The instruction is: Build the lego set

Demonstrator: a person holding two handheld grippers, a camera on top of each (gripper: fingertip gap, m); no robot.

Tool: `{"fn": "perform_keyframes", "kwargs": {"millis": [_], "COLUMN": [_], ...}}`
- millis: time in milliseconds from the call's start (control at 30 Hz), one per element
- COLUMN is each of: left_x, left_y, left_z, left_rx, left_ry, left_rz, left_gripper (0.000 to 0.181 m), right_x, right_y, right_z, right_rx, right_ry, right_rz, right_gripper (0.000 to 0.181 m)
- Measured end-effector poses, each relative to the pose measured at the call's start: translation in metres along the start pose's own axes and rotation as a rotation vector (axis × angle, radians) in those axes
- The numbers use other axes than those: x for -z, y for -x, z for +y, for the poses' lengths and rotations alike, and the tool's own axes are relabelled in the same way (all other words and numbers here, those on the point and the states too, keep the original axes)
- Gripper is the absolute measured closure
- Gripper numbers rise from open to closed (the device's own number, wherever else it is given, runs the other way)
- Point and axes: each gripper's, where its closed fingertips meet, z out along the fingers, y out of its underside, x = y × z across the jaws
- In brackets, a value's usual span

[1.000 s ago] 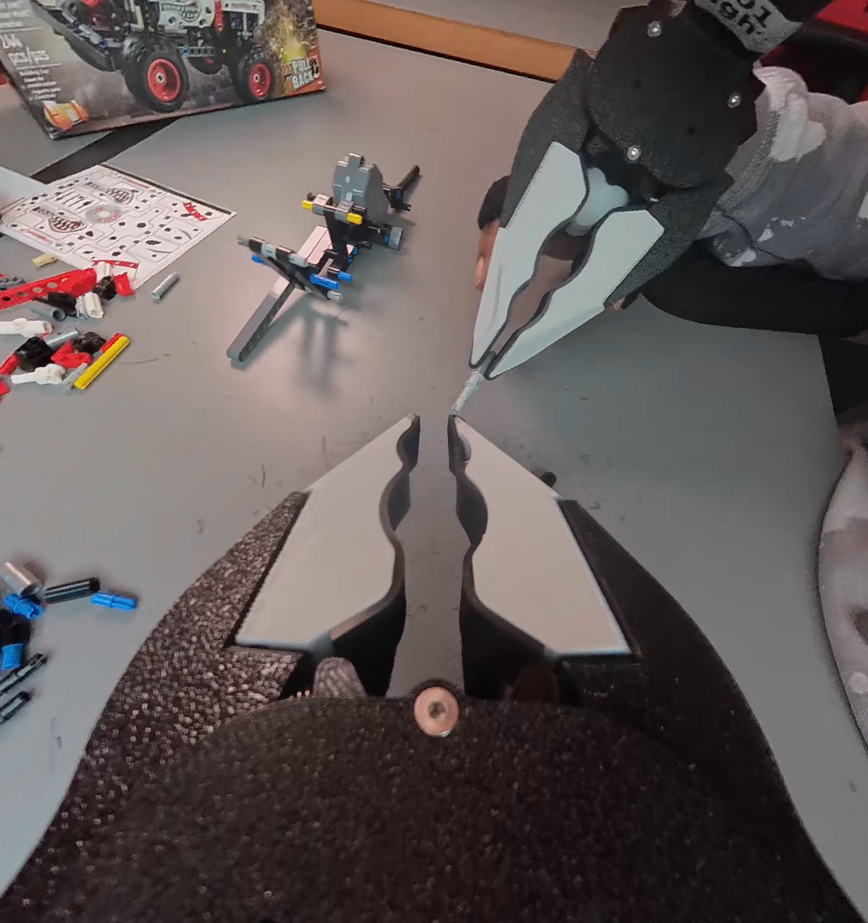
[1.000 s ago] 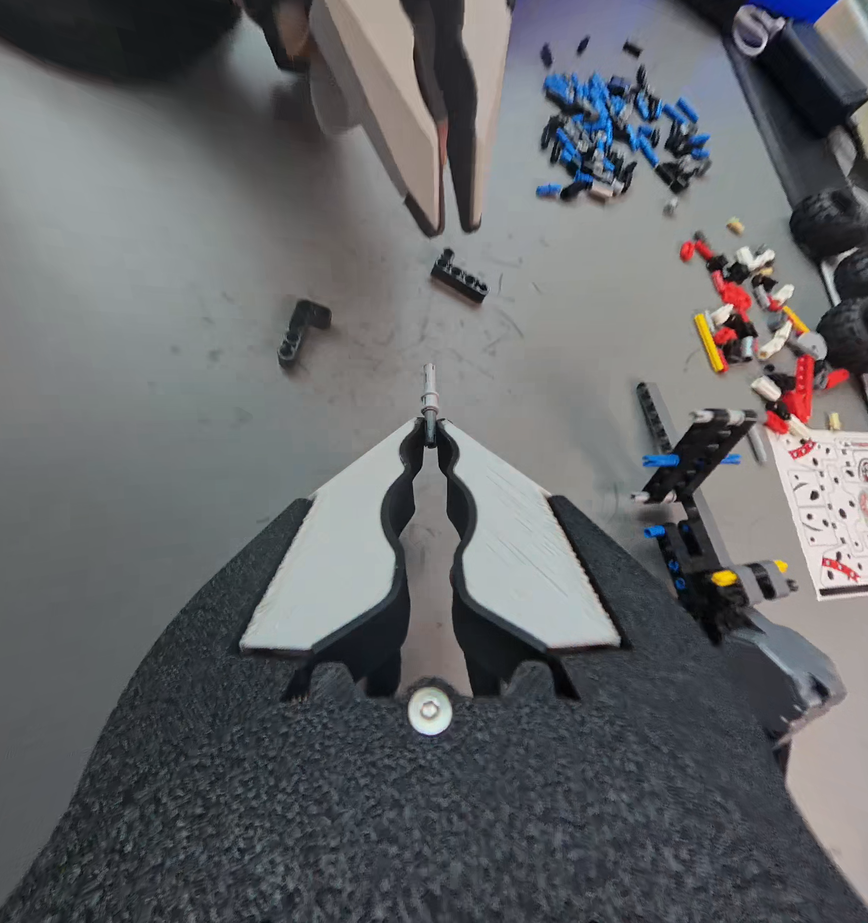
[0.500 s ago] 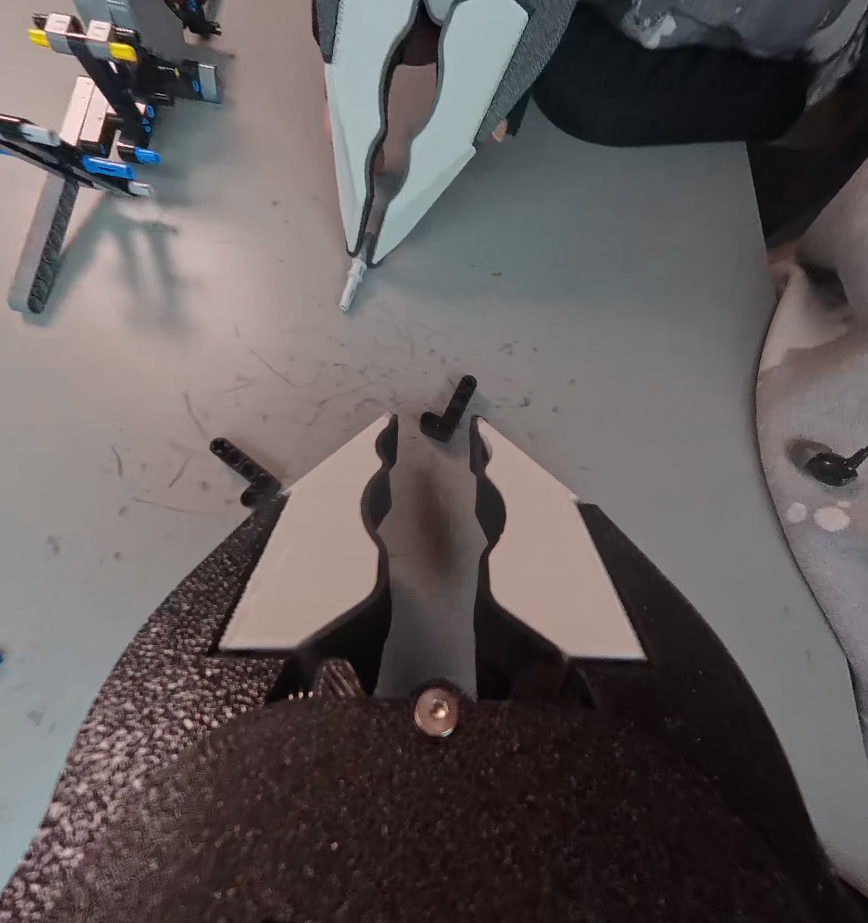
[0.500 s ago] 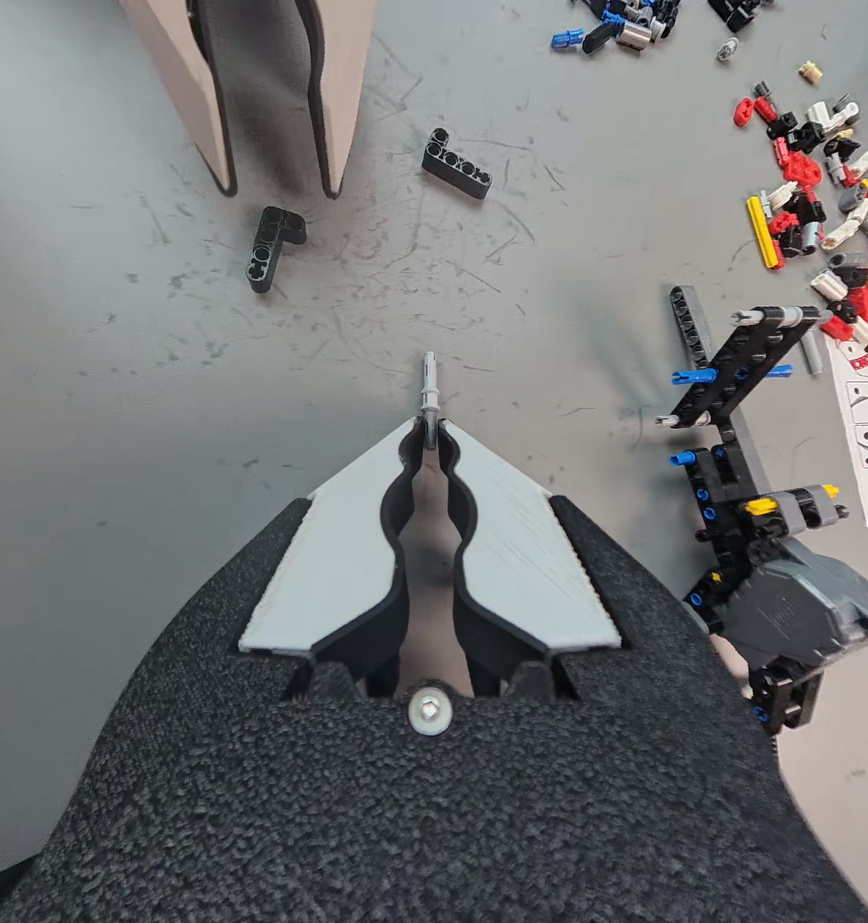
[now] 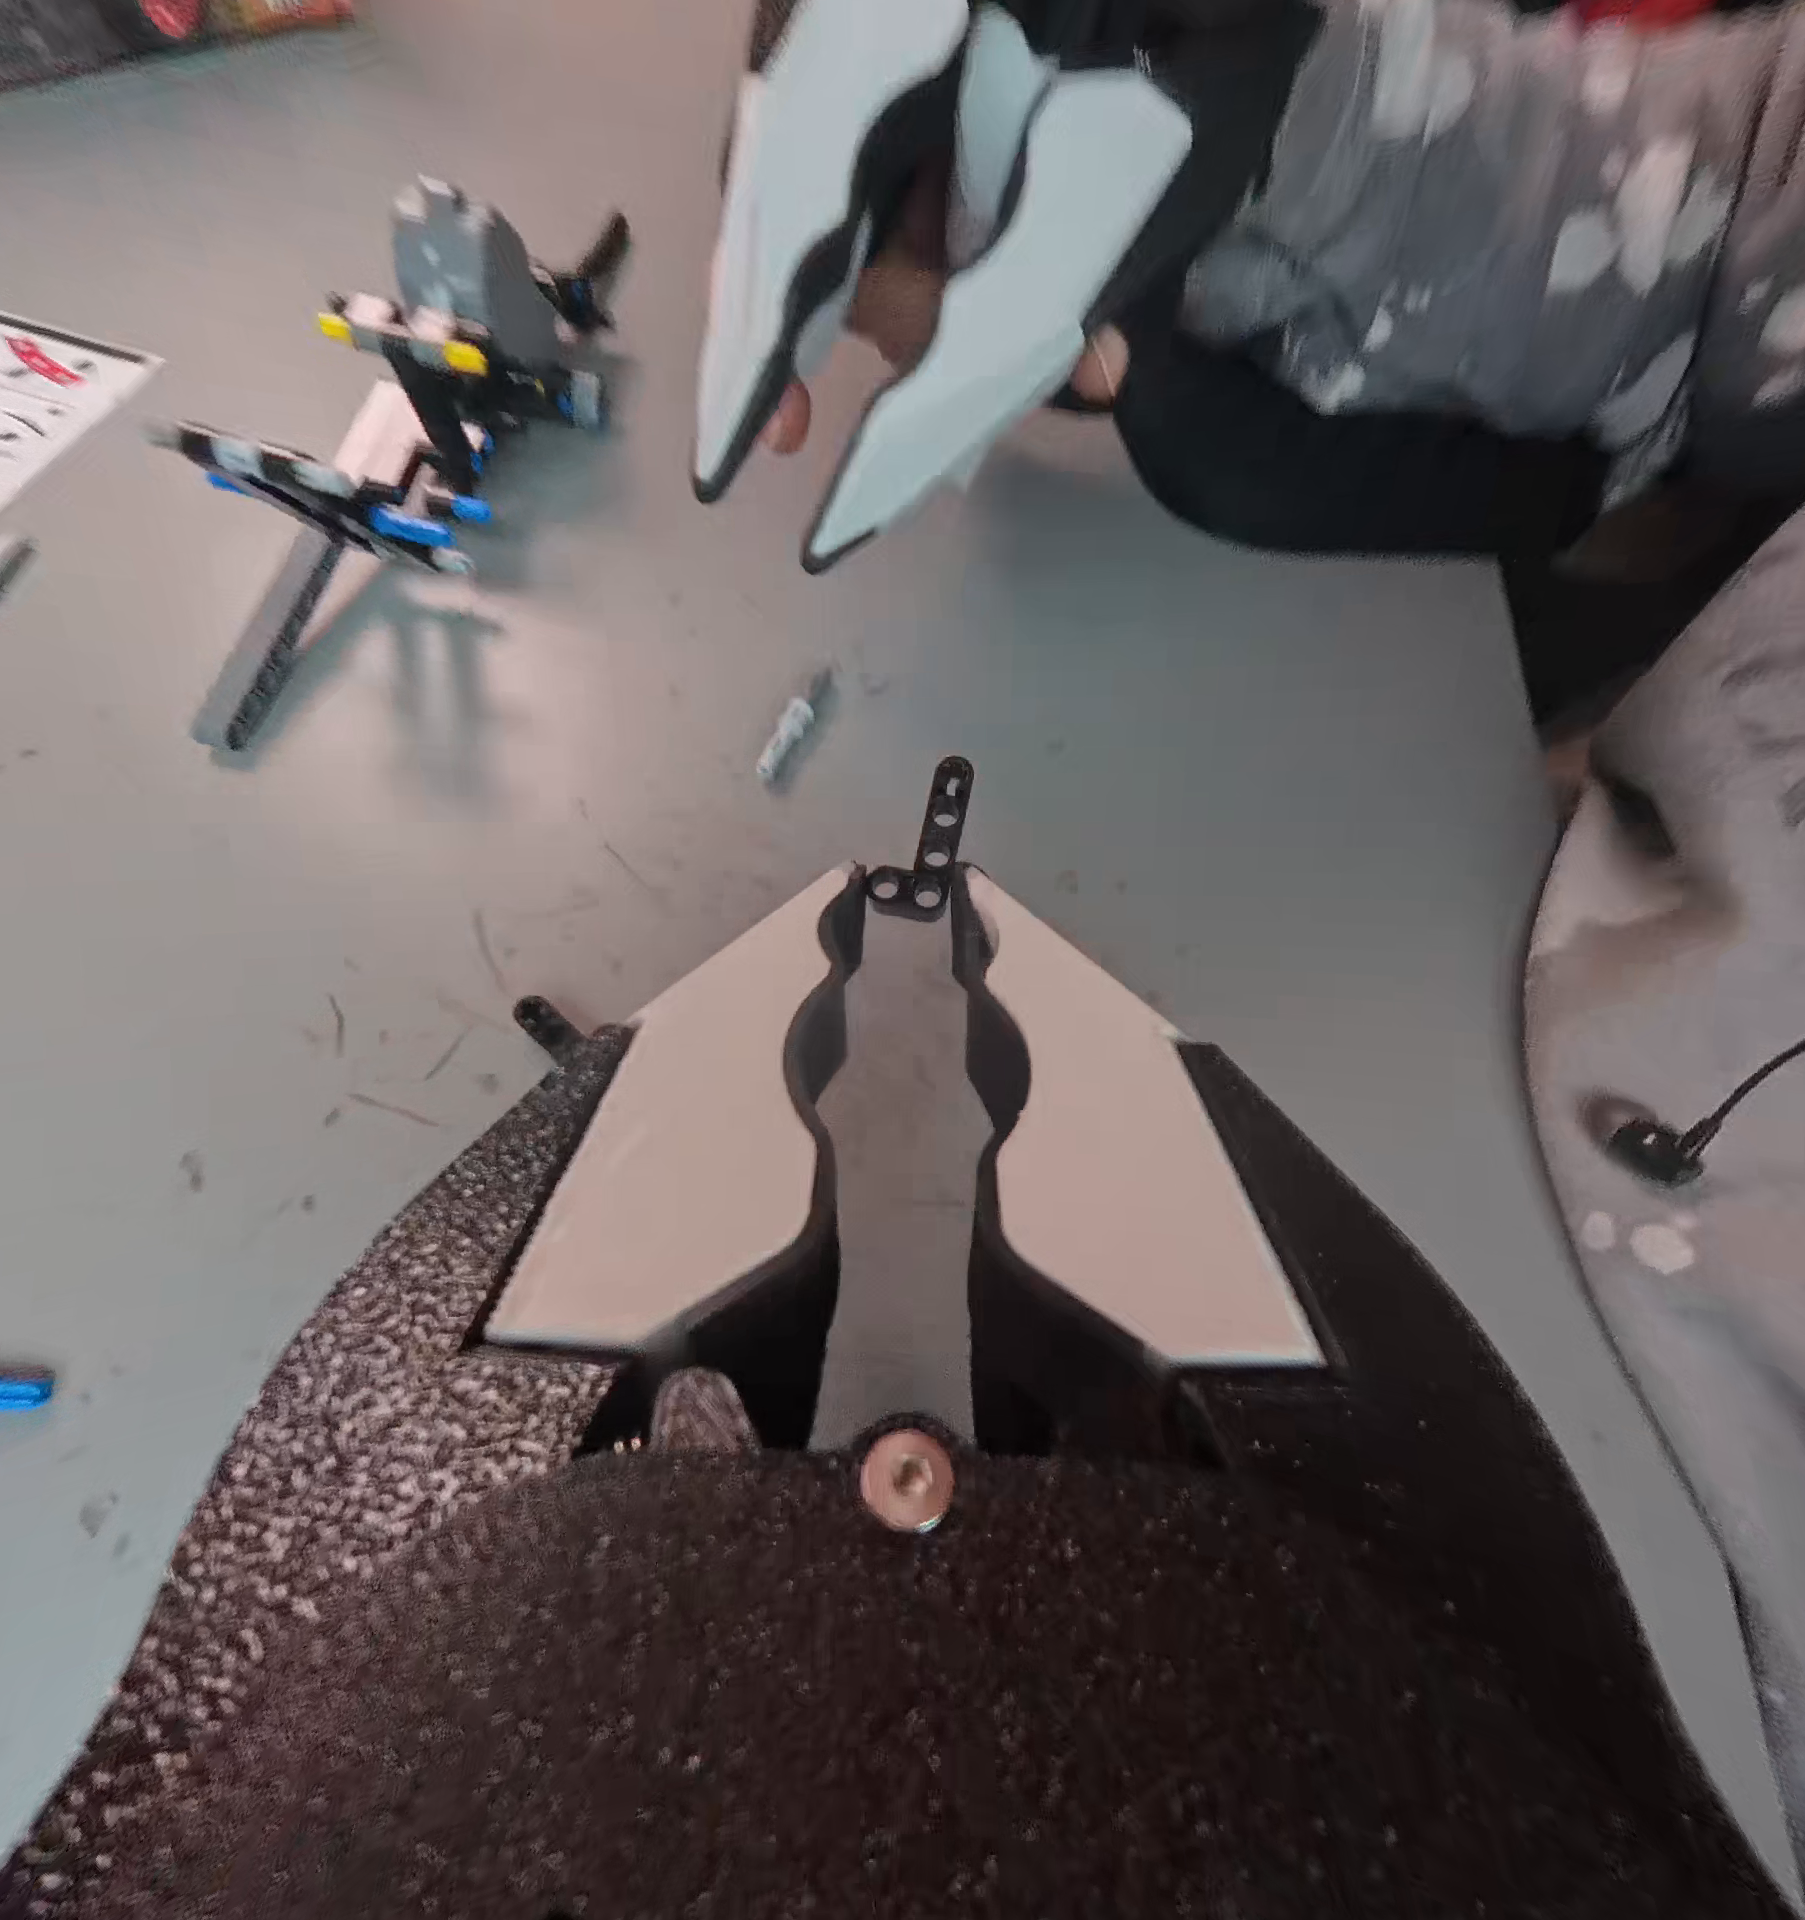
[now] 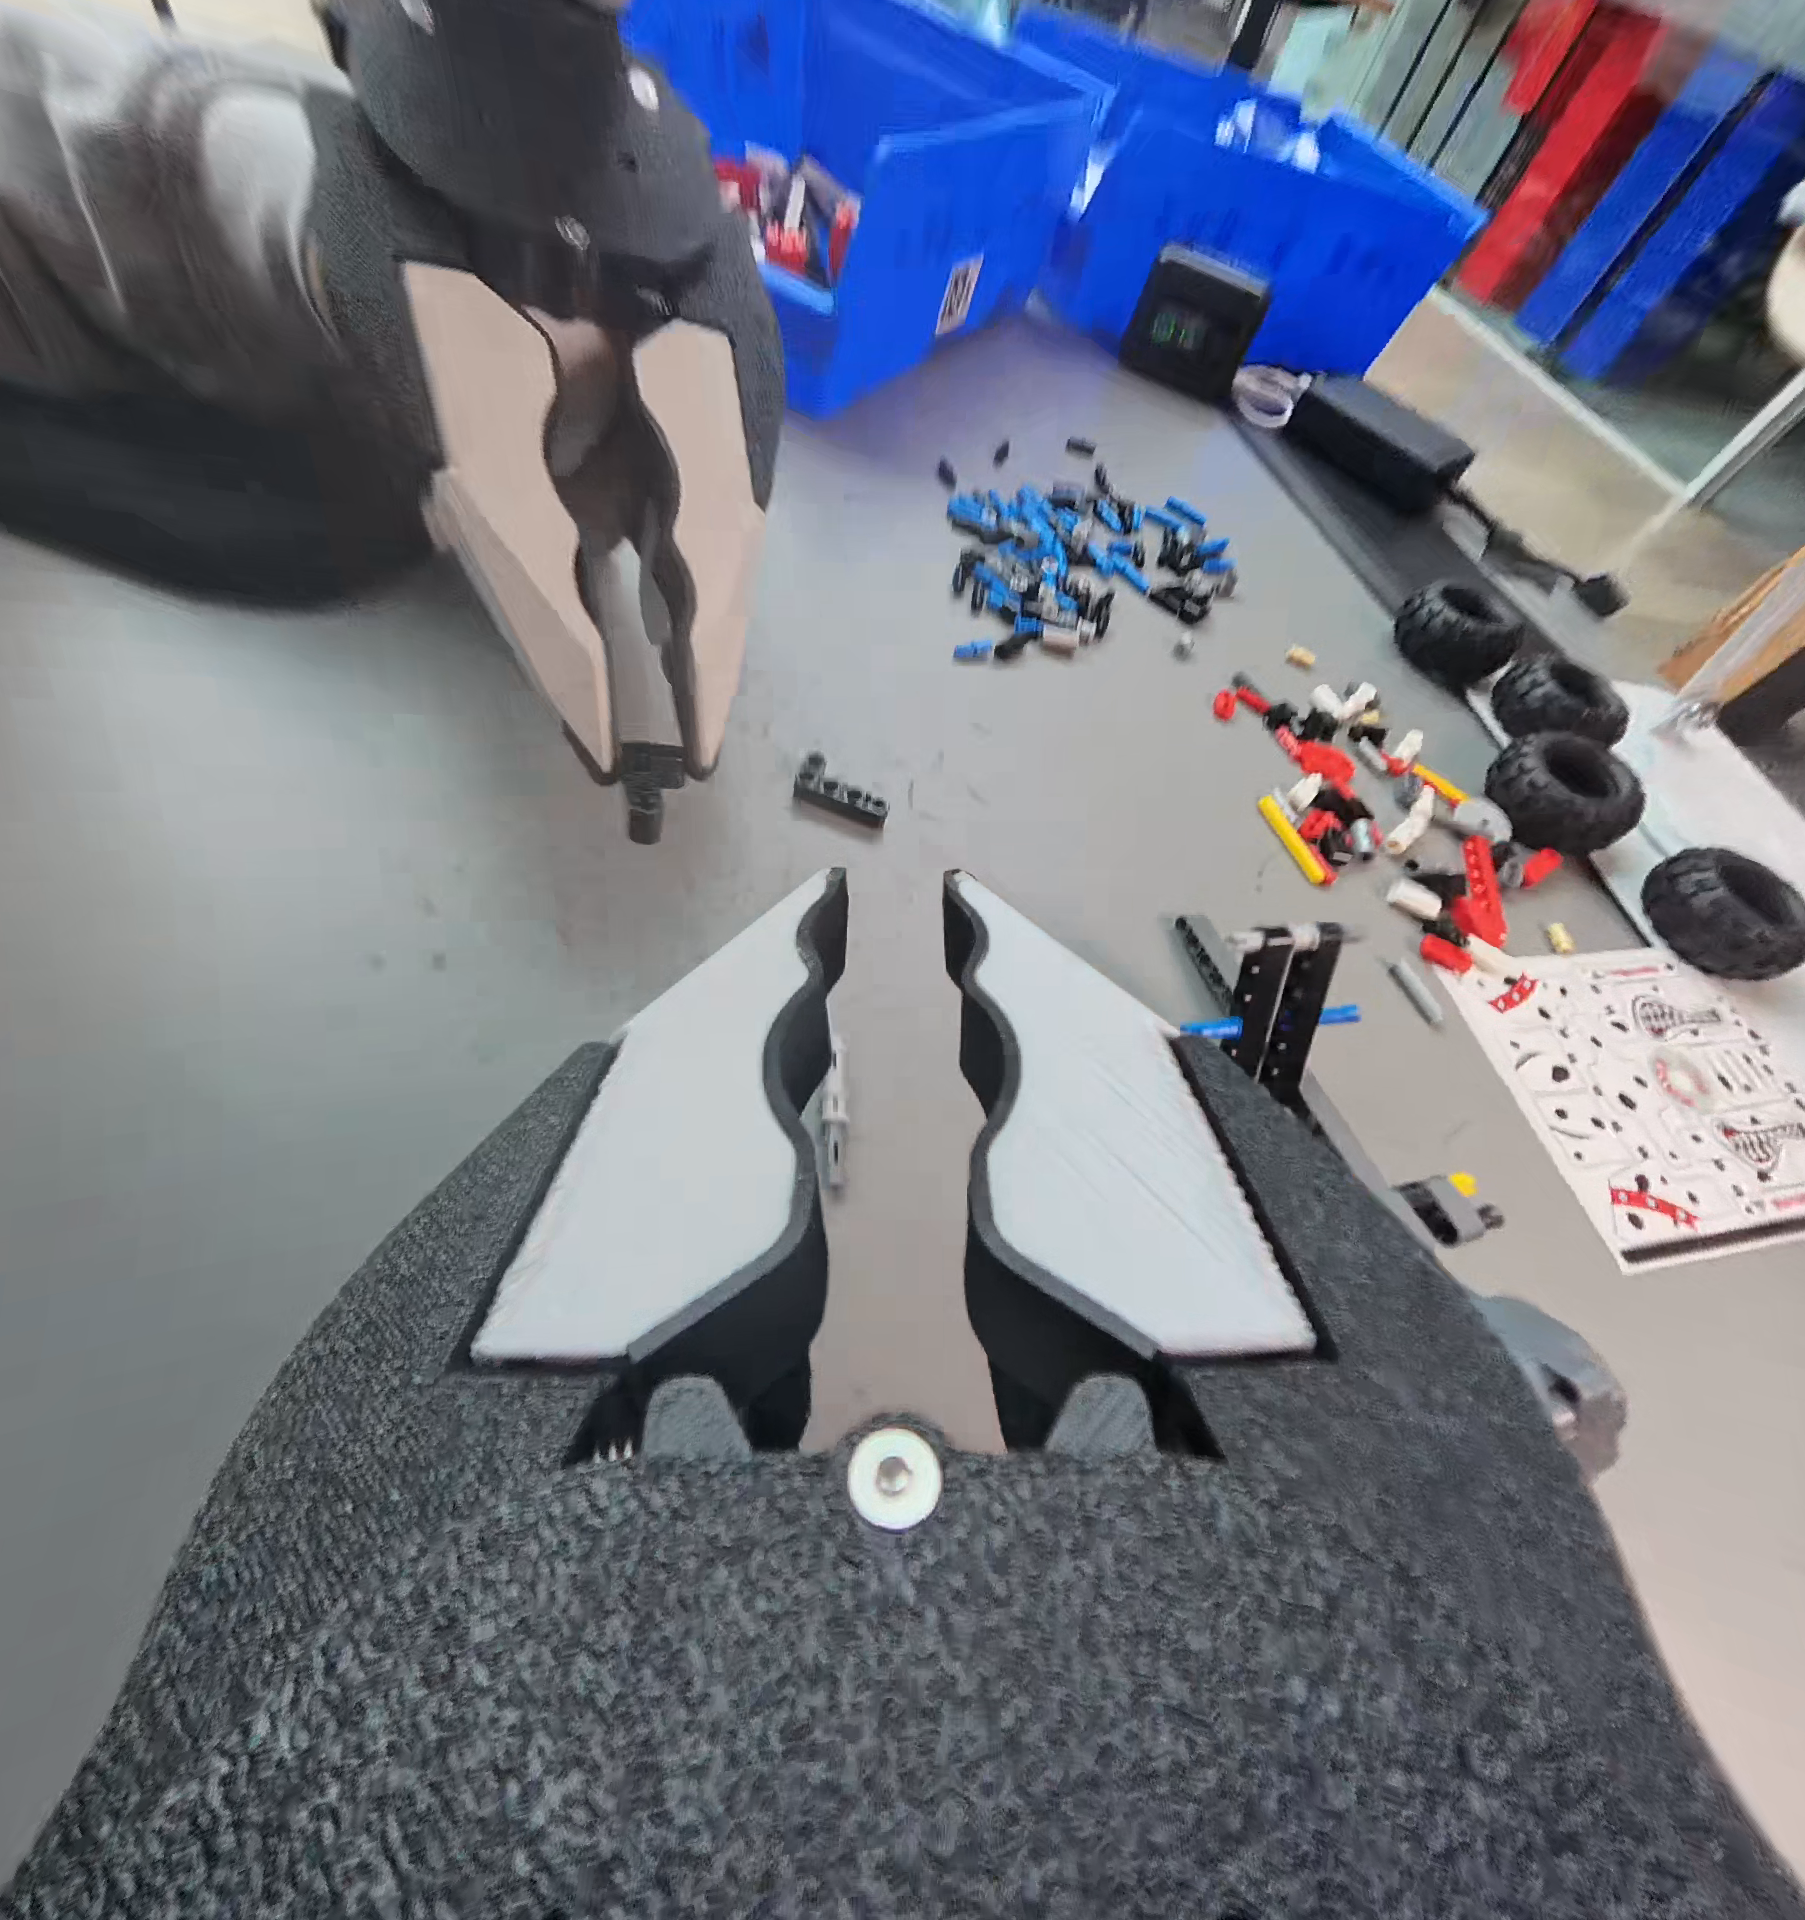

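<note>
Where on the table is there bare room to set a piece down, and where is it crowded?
Bare: the grey table on the near side of the left gripper, and the strip between the right gripper and the black beam. Crowded: beyond the beam, the blue and black pin pile, the red and white parts, tyres and the sticker sheet.

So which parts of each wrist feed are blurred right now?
Left wrist view: the right hand-held gripper and partial build are smeared, while the black L-shaped beam in the left hand-held gripper stays sharp. Right wrist view: blue bins and background are smeared; the grey pin looks soft.
</note>
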Motion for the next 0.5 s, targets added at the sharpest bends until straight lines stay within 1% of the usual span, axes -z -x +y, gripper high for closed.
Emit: {"fn": "perform_keyframes", "kwargs": {"millis": [100,167,233,367,433,500], "left_x": [0.023,0.040,0.052,0.063,0.064,0.063], "left_y": [0.007,0.008,0.007,0.003,0.002,0.001], "left_z": [-0.042,-0.063,-0.078,-0.097,-0.101,-0.103], "left_rx": [0.189,0.301,0.413,0.619,0.707,0.771], "left_ry": [-0.280,-0.455,-0.584,-0.751,-0.793,-0.819], "left_rz": [0.068,0.161,0.267,0.492,0.584,0.649], "left_gripper": [0.163,0.163,0.164,0.164,0.164,0.164], "right_x": [0.008,0.013,0.013,0.006,0.005,0.007], "right_y": [0.001,0.003,0.002,0.009,0.014,0.017], "right_z": [-0.037,-0.058,-0.072,-0.090,-0.099,-0.107], "right_rx": [-0.068,-0.116,-0.109,0.084,0.189,0.261], "right_ry": [-0.201,-0.318,-0.385,-0.390,-0.390,-0.399], "right_rz": [-0.006,-0.008,0.046,0.195,0.260,0.316], "right_gripper": [0.163,0.163,0.162,0.152,0.146,0.145]}}
